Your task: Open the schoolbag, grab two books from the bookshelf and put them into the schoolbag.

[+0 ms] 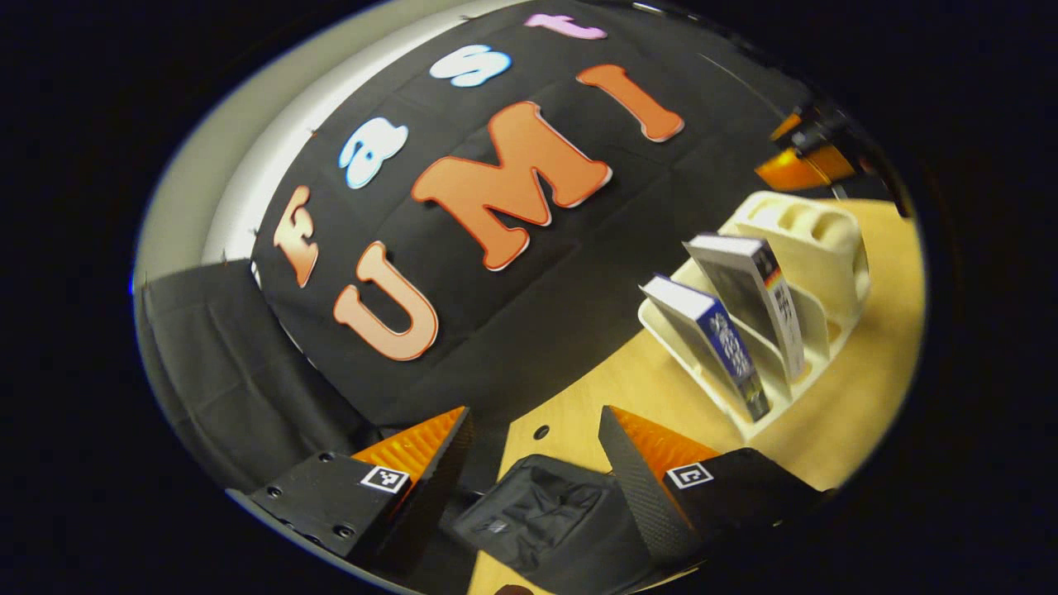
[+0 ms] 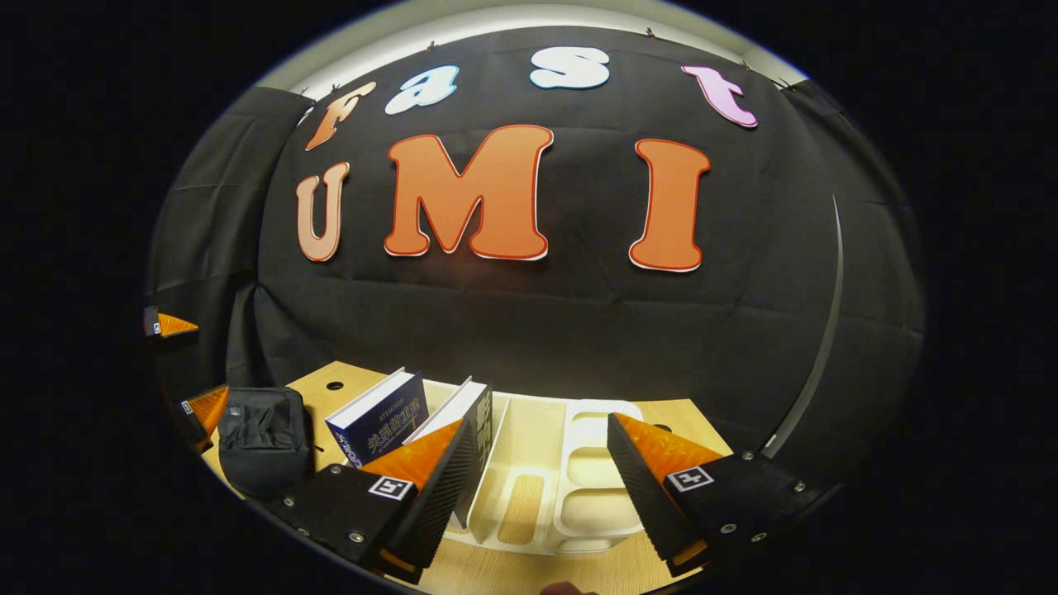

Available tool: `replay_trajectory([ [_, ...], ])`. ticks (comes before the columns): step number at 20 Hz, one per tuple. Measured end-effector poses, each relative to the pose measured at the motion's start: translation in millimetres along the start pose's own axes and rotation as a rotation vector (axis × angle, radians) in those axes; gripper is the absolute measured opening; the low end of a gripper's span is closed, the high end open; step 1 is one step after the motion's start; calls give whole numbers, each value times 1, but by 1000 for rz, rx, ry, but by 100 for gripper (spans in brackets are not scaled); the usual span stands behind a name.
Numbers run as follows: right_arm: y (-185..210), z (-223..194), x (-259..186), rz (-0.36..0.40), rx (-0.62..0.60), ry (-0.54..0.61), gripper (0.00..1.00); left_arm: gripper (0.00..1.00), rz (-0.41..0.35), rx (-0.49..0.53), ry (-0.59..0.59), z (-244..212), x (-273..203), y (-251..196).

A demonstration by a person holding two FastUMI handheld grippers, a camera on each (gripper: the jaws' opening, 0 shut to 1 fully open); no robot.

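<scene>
Two books are standing tilted in the cream plastic desktop bookshelf (image 1: 814, 273), each in its own slot: one blue-covered hardback book (image 1: 711, 339) and one grey-covered book (image 1: 756, 293) just beside it, on the side toward the shelf's round pen cups. Cover writing on the blue one is showing in the right gripper view (image 2: 380, 426) but is too small to read; the grey one (image 2: 471, 413) is standing partly behind the right gripper's finger there.

One black fabric schoolbag (image 1: 545, 516) is sitting on the light wooden tabletop (image 1: 860, 413), near the edge closest to the left gripper's camera and well apart from the shelf. Whether its zipper is undone cannot be told. In the right gripper view the bag (image 2: 264, 438) is lying beside the bookshelf (image 2: 545, 487), toward the table's left edge.

Left gripper (image 1: 533, 430): jaws are spread wide, gripping nothing, hovering over the schoolbag. Right gripper (image 2: 537, 434): jaws likewise spread, gripping nothing, facing the shelf's vacant slots.

One small dark round hole (image 1: 541, 431) is showing in the tabletop near the cloth wall. Each gripper finger is carrying one square black-and-white marker tag.
</scene>
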State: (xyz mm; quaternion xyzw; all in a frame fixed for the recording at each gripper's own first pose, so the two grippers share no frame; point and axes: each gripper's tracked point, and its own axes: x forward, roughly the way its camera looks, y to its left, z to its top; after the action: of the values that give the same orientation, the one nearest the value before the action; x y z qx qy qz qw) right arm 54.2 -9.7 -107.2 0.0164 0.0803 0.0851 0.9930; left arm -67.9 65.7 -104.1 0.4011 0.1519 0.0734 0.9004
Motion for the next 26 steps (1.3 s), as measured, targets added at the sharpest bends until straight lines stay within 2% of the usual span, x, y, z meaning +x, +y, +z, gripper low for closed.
replay_trajectory([
  [4, 5, -10, 5, 12, -6, 12, 95, 97, -65, 87, 89, -46, -28, -42],
  [9, 11, -13, 8, 21, -20, 15, 95, 96, -119, 139, 205, -101, -36, -82],
  [14, 2, -22, 14, -15, -54, 30, 95, 97, -232, 203, 265, -134, -41, -126],
  [20, -8, -42, 16, -51, -37, 77, 95, 97, -270, 225, 382, -183, -47, -145],
  [22, -11, -43, 16, -60, -35, 79, 95, 97, -253, 249, 402, -193, -46, -147],
  [24, -14, -44, 17, -67, -37, 80, 95, 97, -171, 280, 405, -197, -40, -135],
  [26, -13, -44, 17, -67, -35, 84, 95, 97, -121, 282, 414, -204, -35, -129],
])
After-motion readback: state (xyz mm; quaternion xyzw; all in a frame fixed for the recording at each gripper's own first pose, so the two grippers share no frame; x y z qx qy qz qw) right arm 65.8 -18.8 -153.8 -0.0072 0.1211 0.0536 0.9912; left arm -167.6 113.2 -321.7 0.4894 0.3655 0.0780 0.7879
